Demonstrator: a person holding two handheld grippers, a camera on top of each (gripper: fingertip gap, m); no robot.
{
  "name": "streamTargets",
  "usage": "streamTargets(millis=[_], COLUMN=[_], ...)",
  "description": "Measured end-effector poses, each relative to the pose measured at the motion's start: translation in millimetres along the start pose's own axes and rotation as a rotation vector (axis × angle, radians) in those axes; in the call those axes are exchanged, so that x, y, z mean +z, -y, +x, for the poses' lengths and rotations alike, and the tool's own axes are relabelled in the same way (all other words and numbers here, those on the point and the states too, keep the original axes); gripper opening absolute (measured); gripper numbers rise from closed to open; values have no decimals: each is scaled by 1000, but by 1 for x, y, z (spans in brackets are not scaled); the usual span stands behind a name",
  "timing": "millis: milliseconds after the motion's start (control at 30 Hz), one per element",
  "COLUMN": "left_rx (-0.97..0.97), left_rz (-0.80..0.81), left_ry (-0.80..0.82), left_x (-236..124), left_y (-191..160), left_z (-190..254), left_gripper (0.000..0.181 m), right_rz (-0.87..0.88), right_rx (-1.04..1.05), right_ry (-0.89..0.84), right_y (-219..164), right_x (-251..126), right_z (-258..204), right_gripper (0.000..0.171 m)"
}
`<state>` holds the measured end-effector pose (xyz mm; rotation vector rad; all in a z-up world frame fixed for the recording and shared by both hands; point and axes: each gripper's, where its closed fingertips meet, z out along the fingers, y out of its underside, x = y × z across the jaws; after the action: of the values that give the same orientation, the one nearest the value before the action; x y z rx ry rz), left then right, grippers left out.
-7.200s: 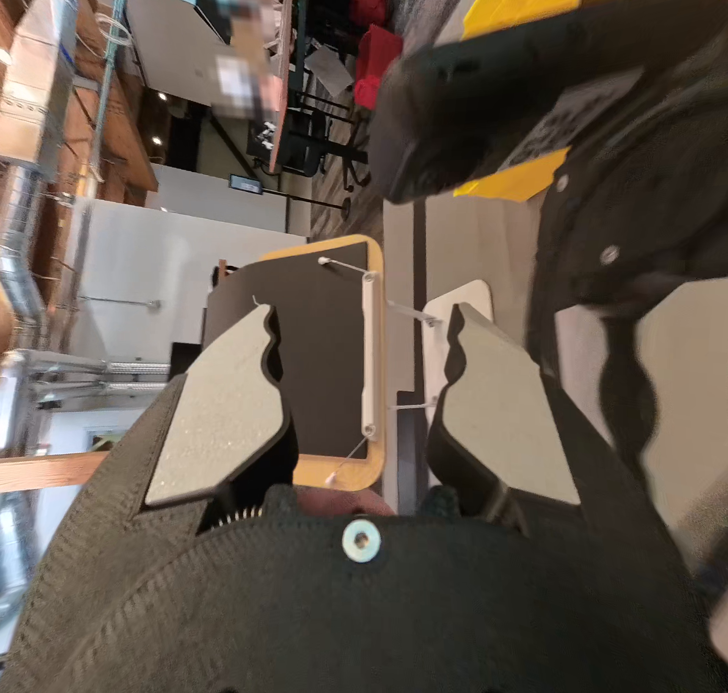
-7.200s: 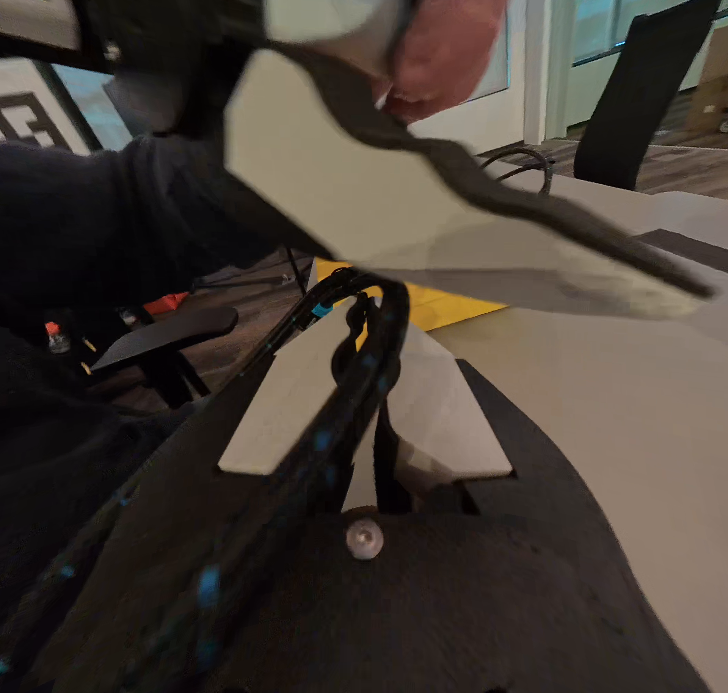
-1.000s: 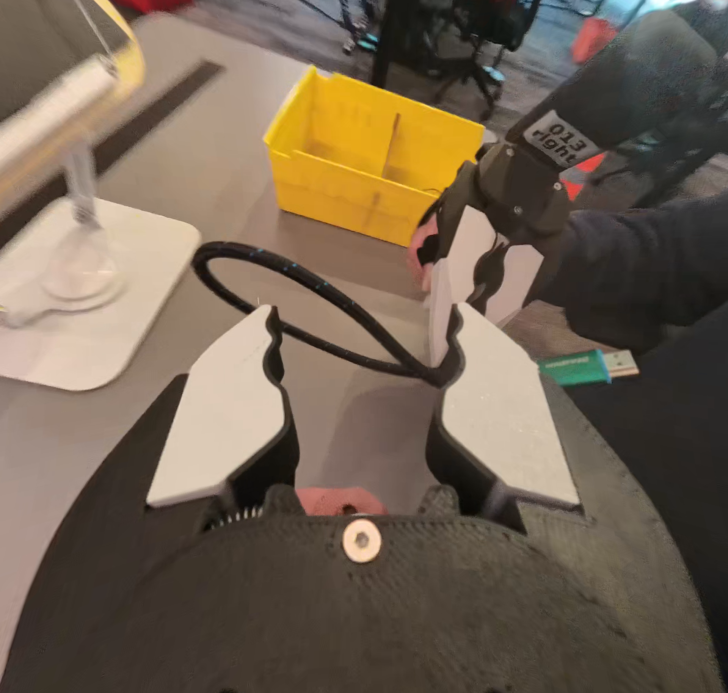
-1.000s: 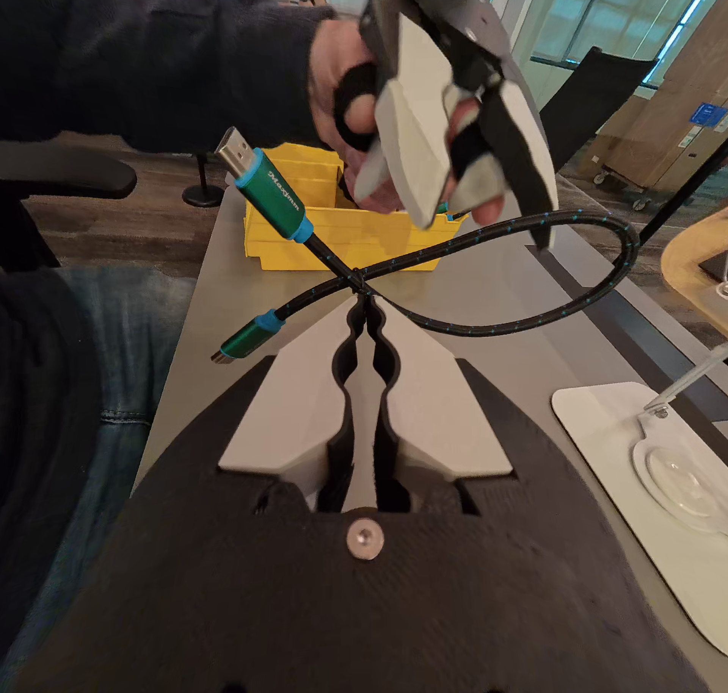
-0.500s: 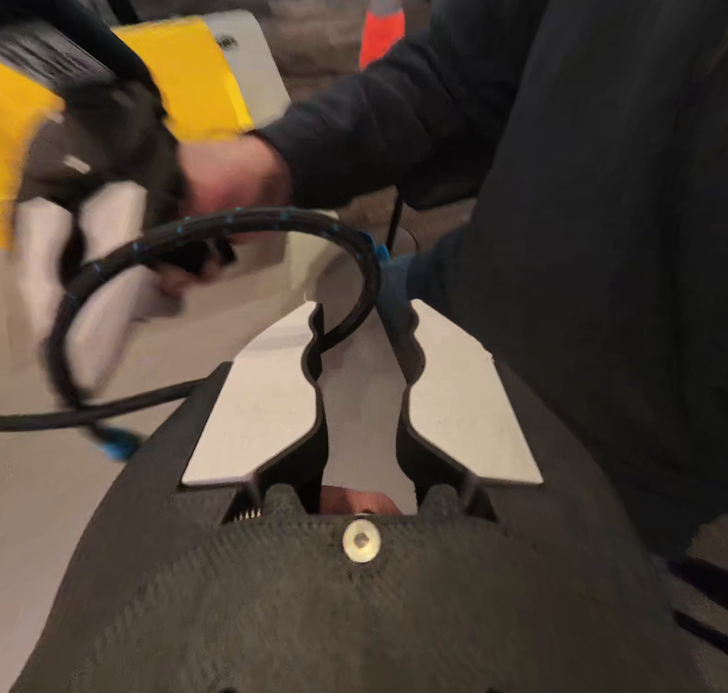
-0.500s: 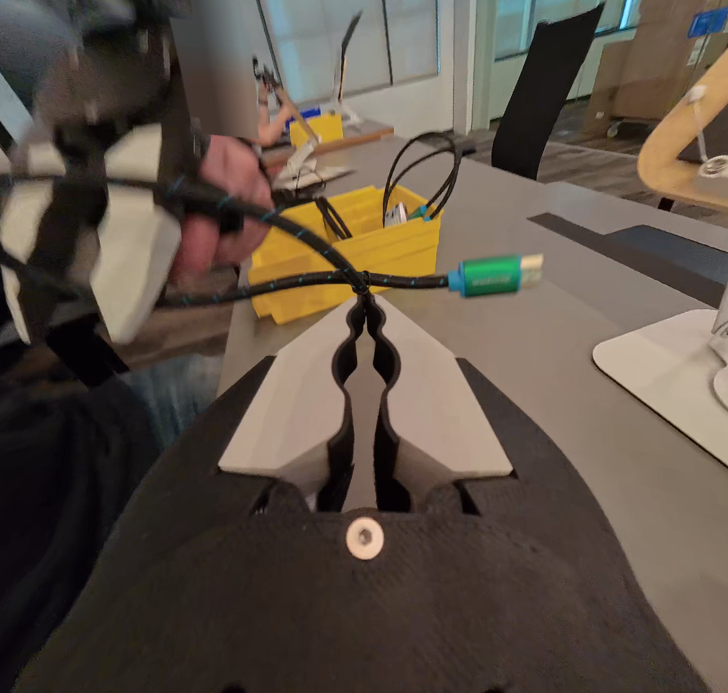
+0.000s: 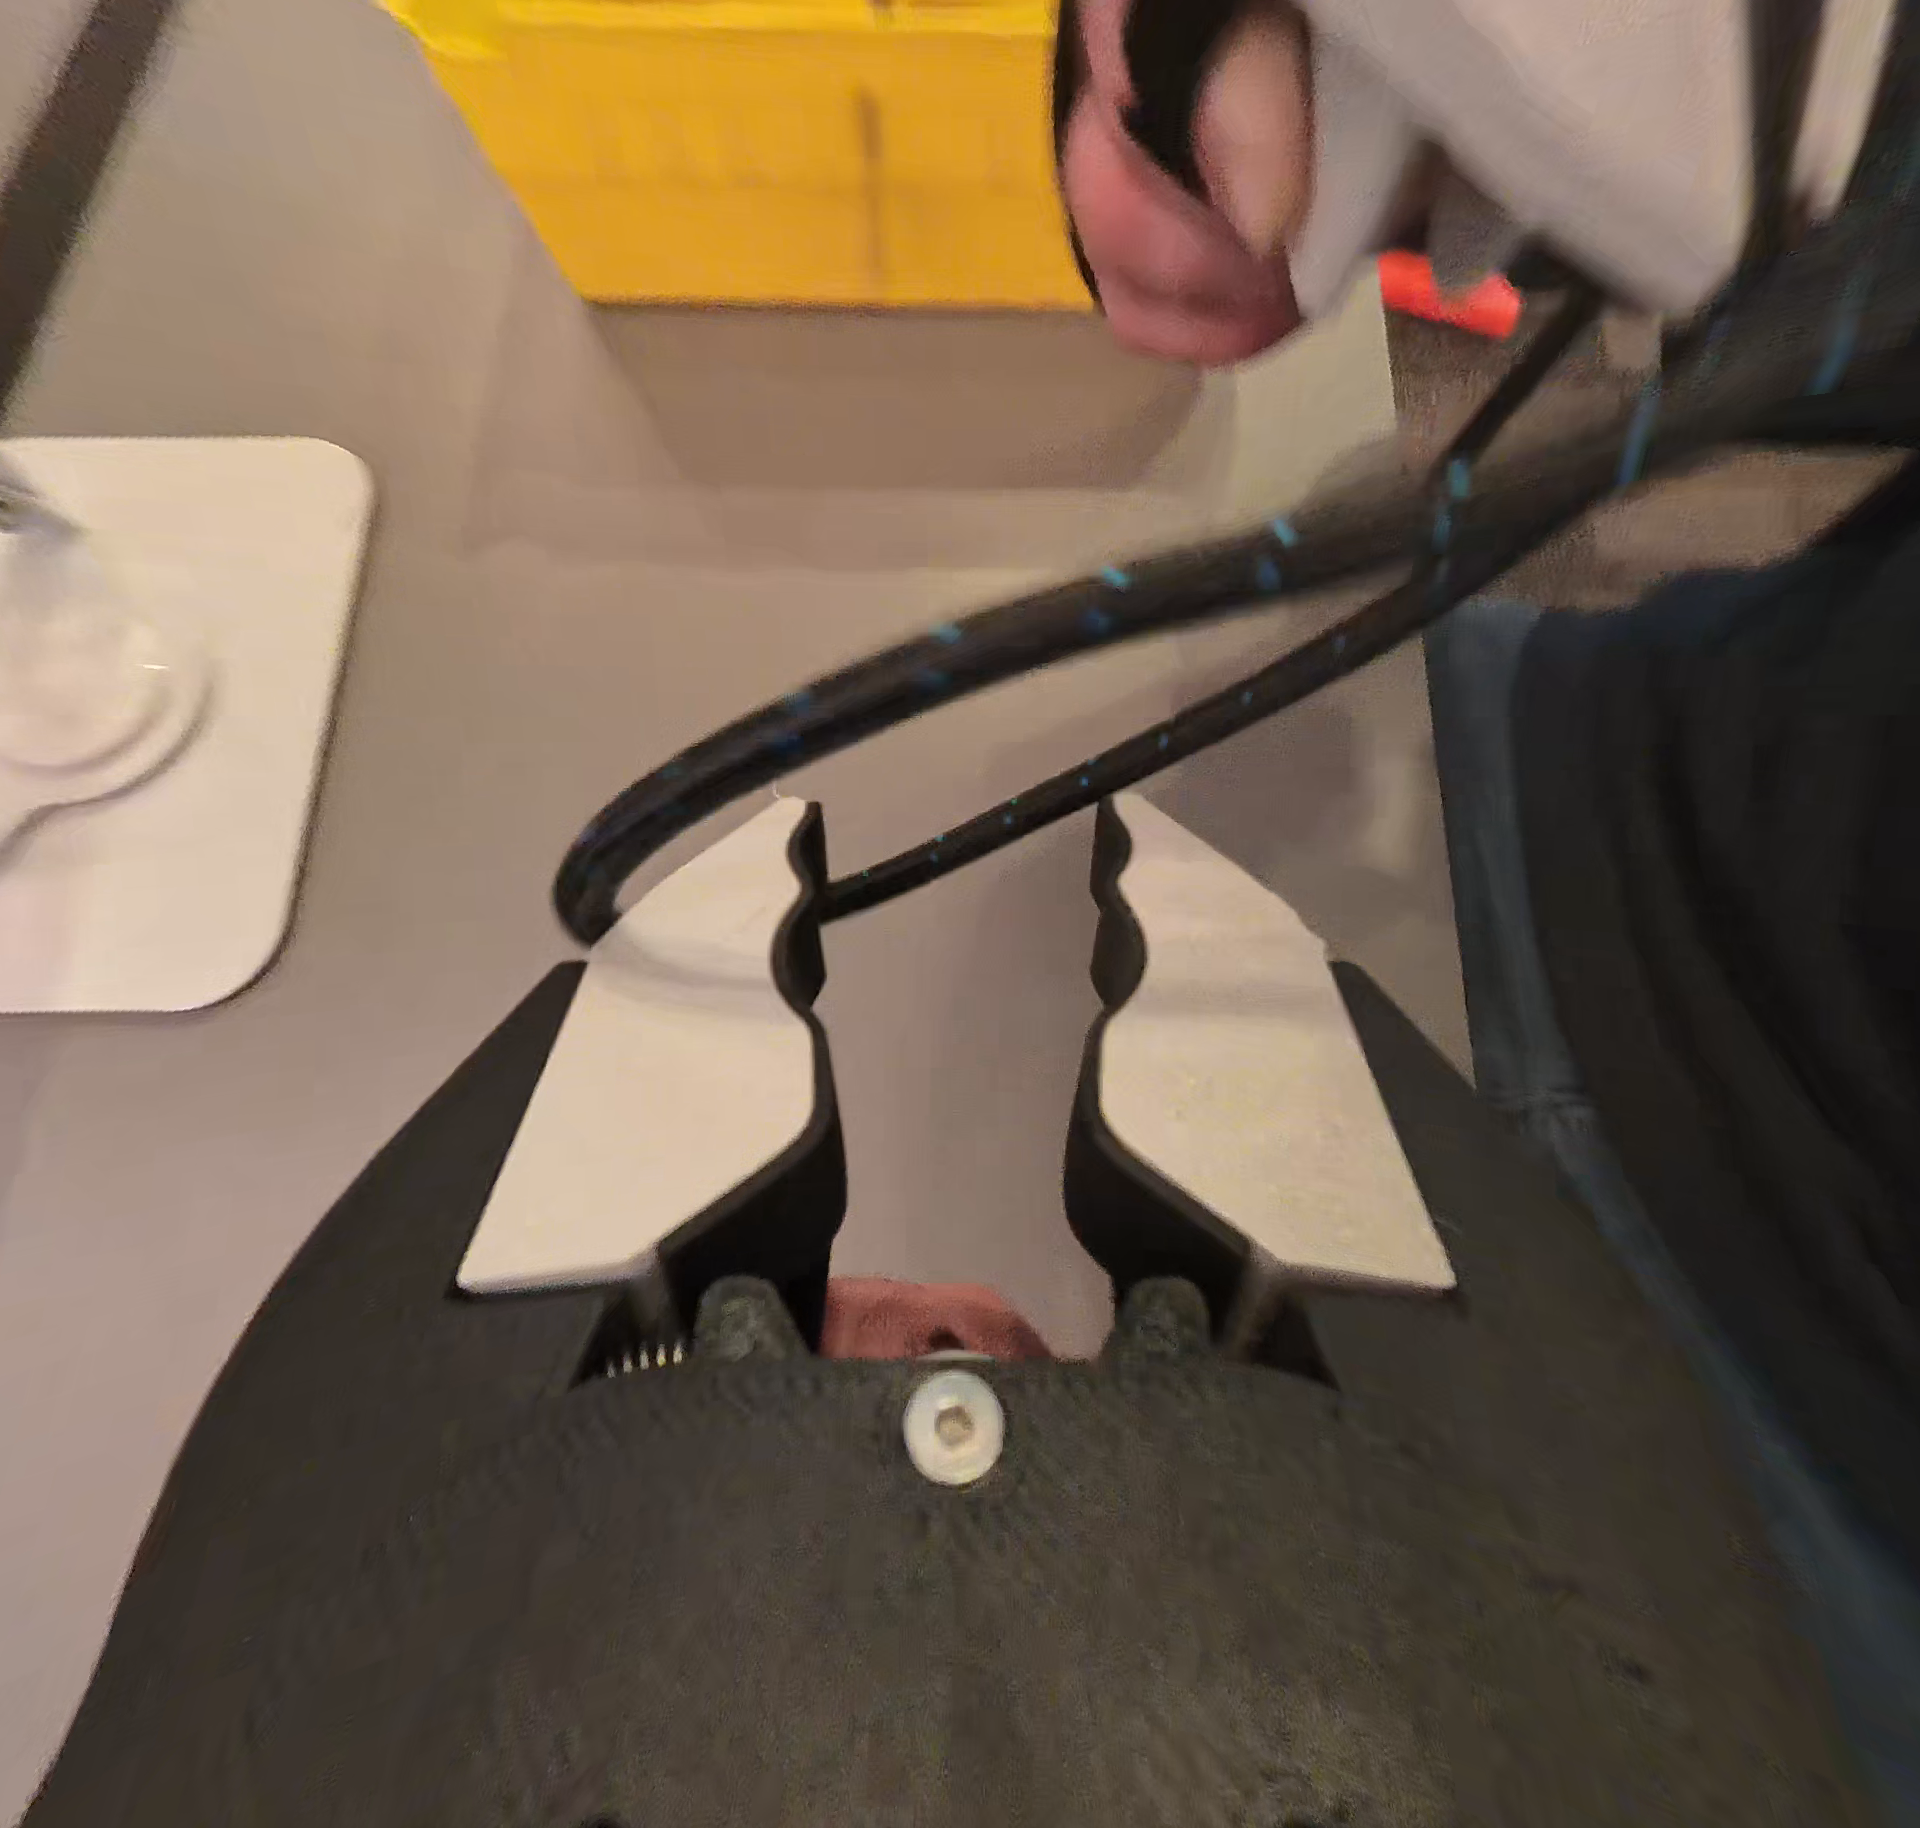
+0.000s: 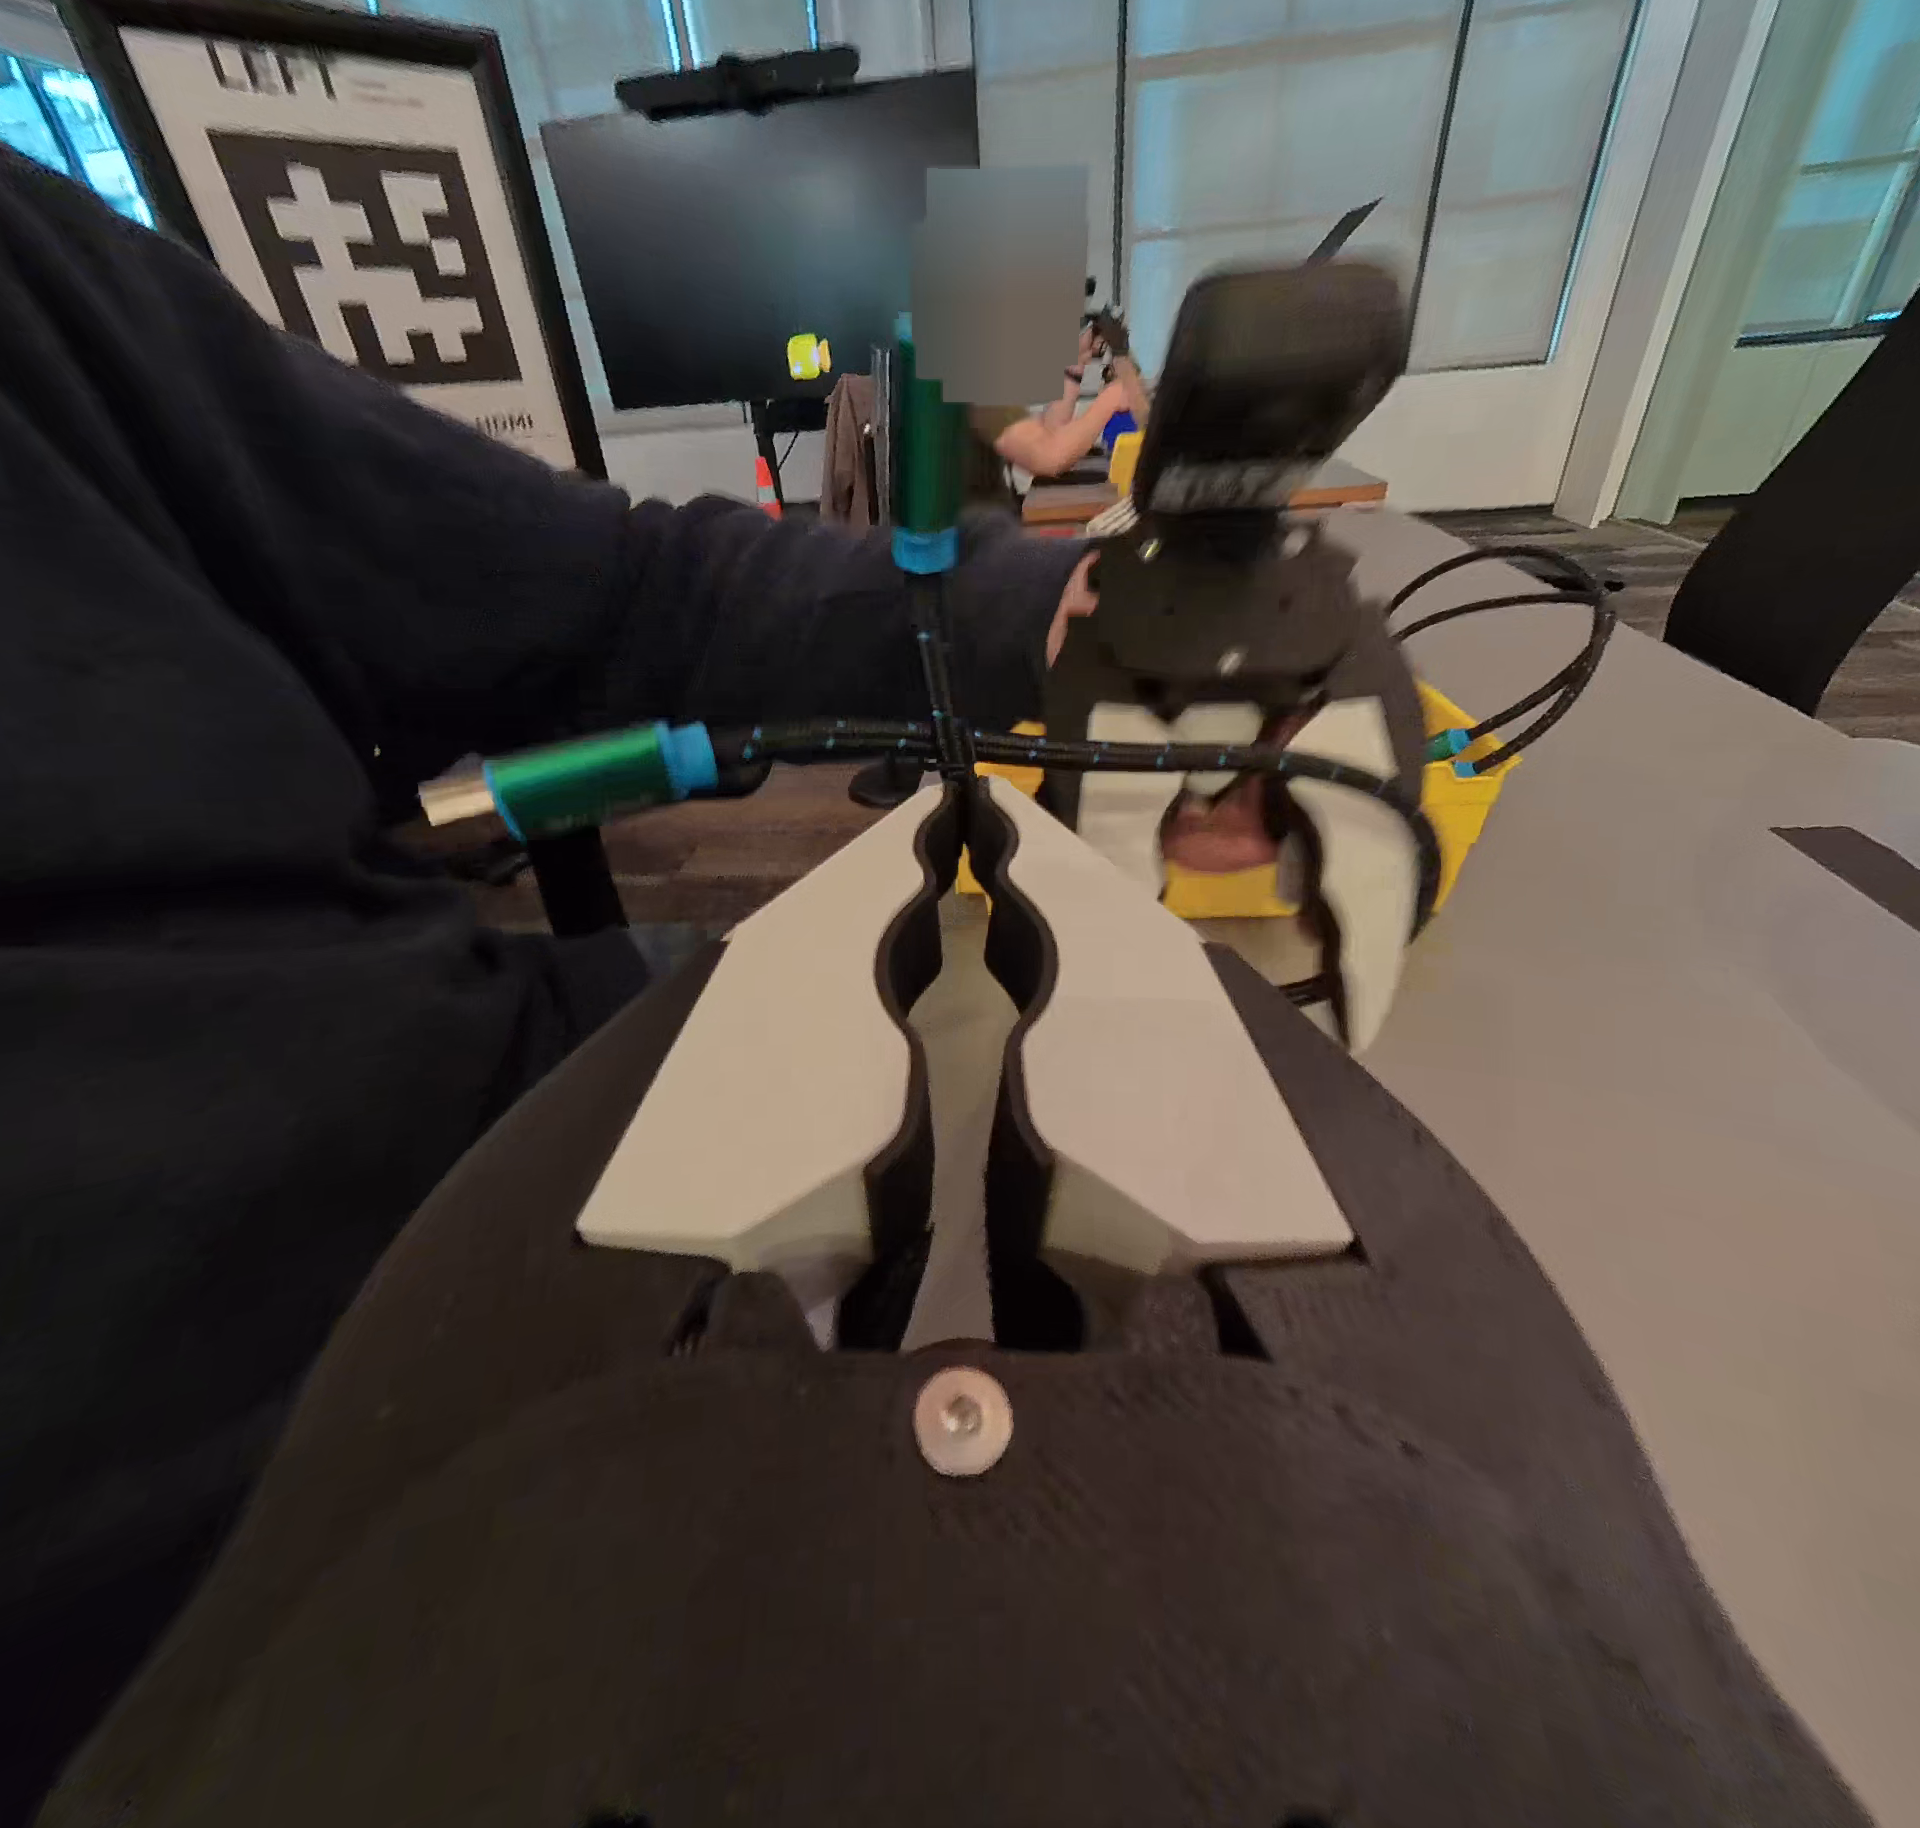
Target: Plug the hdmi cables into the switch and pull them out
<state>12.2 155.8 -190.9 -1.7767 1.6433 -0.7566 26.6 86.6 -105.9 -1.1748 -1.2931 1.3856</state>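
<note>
- The cable (image 8: pixel 1101 752), black braid flecked with blue, is pinched where two stretches of it cross, right at the tips of my right tool (image 8: pixel 961 810), whose jaws are pressed together on it.
- Only the right wrist view shows the cable's two green plugs. One plug (image 8: pixel 582 779) lies level and points left with its metal end toward my dark sleeve (image 8: pixel 520 583); the other plug (image 8: pixel 925 459) stands upright above the crossing, its tip hidden behind a masked patch.
- From the crossing the cable runs right, level, in front of my left tool (image 8: pixel 1242 843).
- Only the left wrist view shows the cable's loop (image 7: pixel 935 666) curving over the grey desk (image 7: pixel 468 531). One thin stretch passes between the parted jaws of my left tool (image 7: pixel 956 822), touching the left finger (image 7: pixel 800 905) near its tip; the tool is not clamped on anything.
- My right hand (image 7: pixel 1174 209) sits blurred at the top of that view, in front of the yellow bin (image 7: pixel 748 116).
- A white base plate (image 7: pixel 208 698) lies on the desk to the left.
- The right view shows more cables (image 8: pixel 1517 635) looping out of the bin (image 8: pixel 1465 822).
</note>
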Motion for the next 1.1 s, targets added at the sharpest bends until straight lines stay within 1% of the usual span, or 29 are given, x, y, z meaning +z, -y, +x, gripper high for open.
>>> streamTargets(millis=[33, 67, 133, 200, 233, 267, 300, 333, 400, 500, 567, 633, 700, 767, 833, 900, 967, 1000, 1100], left_rx=[-24, -35, -56, -33, 8, 53, 89, 91, 8, -120, -177, -259, -320, -384, -348, -301, -286, -274, -265], left_rz=[45, 110, 231, 385, 403, 352, 282, 237, 213, 245, 285, 344, 399, 468, 488, 489, 528, 519, 477], left_ry=[24, 27, -8, -122, -153, -137, -107, -94, -114, -133, -172, -258, -342, -459, -543, -531, -556, -576, -525], left_x=[-9, -19, -42, -67, -73, -70, -64, -60, -59, -60, -62, -61, -53, -45, -38, -34, -42, -46, -46], left_y=[12, 26, 53, 86, 96, 96, 90, 83, 67, 46, 35, 25, 17, 18, 22, 25, 30, 28, 22], left_z=[-8, -13, -12, 11, 24, 31, 33, 33, 30, 31, 41, 57, 72, 88, 108, 115, 121, 126, 129], left_gripper=[51, 51, 52, 52, 47, 47, 52, 54, 58, 59, 59, 58, 61, 62, 64, 61, 58, 57, 62], right_rz=[-27, -49, -90, -151, -150, -141, -138, -129, -104, -81, -63, -25, -3, -18, -27, -38, -34, -31, -6], right_rx=[-1, 4, 24, 17, 6, -2, -2, 2, 21, 35, 10, -27, -59, -101, -129, -142, -147, -148, -151], right_ry=[10, 15, -5, -38, -17, -10, -20, -25, -42, -77, -104, -103, -105, -119, -138, -158, -180, -187, -184], right_y=[-5, -10, -21, -35, -36, -34, -32, -29, -26, -28, -25, -14, -6, -3, -2, -2, -1, 0, 4], right_x=[1, 3, 6, 6, 7, 8, 8, 8, 3, -3, -6, -8, -7, -3, 0, -1, -3, -5, -6], right_z=[-1, -2, 4, 12, 10, 8, 10, 12, 17, 23, 25, 22, 19, 17, 17, 19, 21, 23, 22], right_gripper=[0, 0, 0, 0, 0, 0, 0, 0, 0, 0, 0, 0, 0, 0, 0, 0, 0, 0, 0])
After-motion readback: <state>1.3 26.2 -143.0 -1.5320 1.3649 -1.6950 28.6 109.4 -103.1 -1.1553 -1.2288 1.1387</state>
